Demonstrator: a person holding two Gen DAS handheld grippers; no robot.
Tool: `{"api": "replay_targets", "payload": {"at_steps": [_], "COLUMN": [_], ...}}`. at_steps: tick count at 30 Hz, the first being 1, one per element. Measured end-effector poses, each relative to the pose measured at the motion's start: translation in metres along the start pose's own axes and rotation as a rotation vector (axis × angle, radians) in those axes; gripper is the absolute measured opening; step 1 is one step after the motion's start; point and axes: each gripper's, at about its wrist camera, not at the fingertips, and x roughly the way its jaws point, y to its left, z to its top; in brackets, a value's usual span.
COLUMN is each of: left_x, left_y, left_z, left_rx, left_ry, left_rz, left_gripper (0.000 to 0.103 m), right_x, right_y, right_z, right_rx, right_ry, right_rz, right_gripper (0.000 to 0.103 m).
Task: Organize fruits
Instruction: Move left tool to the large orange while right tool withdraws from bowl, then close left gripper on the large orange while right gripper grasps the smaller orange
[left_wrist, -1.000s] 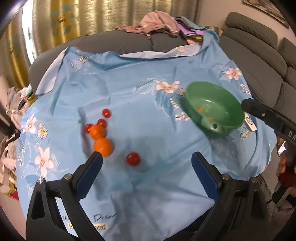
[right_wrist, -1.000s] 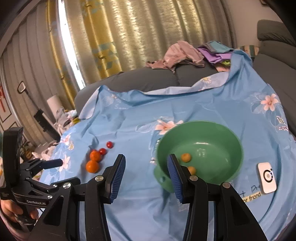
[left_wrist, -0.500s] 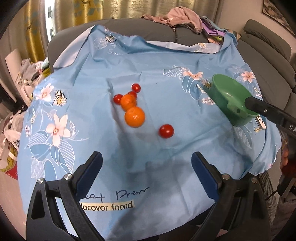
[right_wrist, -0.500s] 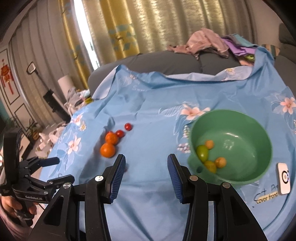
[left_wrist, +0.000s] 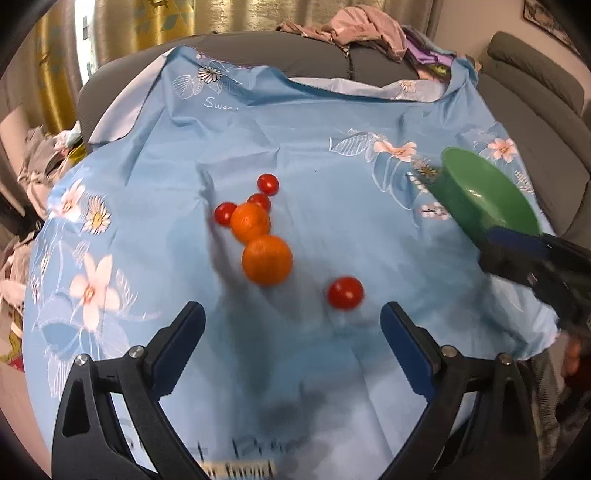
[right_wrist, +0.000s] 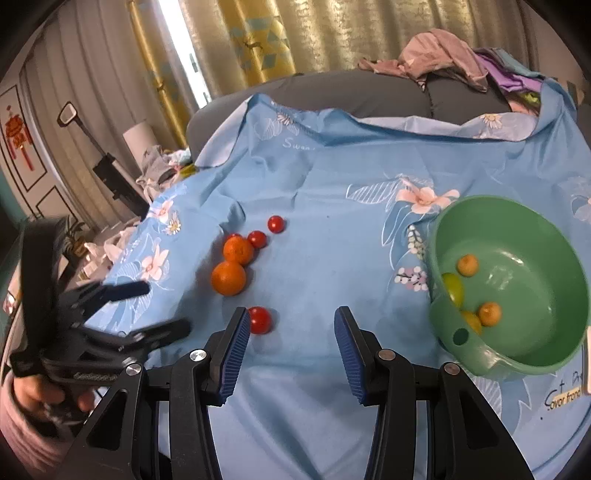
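Observation:
On the blue flowered cloth (left_wrist: 332, 122) lie two oranges (left_wrist: 266, 260) (left_wrist: 250, 221), touching each other. Three cherry tomatoes (left_wrist: 267, 184) cluster behind them, and a lone tomato (left_wrist: 345, 292) lies nearer. My left gripper (left_wrist: 291, 314) hovers open just short of the front orange and the lone tomato, holding nothing. My right gripper (right_wrist: 291, 317) is open and empty, and its left finger is right beside the lone tomato (right_wrist: 259, 319). To its right, the green bowl (right_wrist: 535, 277) holds two small oranges (right_wrist: 467, 264) and greenish-yellow fruit (right_wrist: 453, 288).
A grey sofa (right_wrist: 369, 88) wraps around the back, with a heap of clothes (right_wrist: 443, 55) on it. Clutter lies on the floor (right_wrist: 159, 170) to the left. The cloth's printed front edge (left_wrist: 236, 469) is close below the left gripper. A hand (right_wrist: 33, 391) holds the left gripper.
Both grippers have come lower and closer to the loose fruit. The right one has swung left from over the bowl toward the lone tomato. Neither pair of jaws has changed.

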Motion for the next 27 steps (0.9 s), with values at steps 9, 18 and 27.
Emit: {"api": "replay_targets", "payload": {"at_steps": [9, 18, 27], "left_x": [0.059, 0.083, 0.087], "left_y": [0.011, 0.02, 0.024], "left_z": [0.025, 0.031, 0.03], "left_rx": [0.007, -0.022, -0.035], "left_ry": [0.063, 0.094, 0.109], "left_rz": [0.057, 0.046, 0.038], "left_gripper": [0.083, 0.054, 0.045], "right_x": [0.017, 0.028, 0.03], "right_y": [-0.006, -0.005, -0.01], "right_z": [0.0, 0.0, -0.002], "right_rx": [0.004, -0.007, 0.003], "right_ry": [0.044, 0.062, 0.065], "right_rz": [-0.009, 0.007, 0.015], "right_gripper": [0.048, 0.048, 0.048]}}
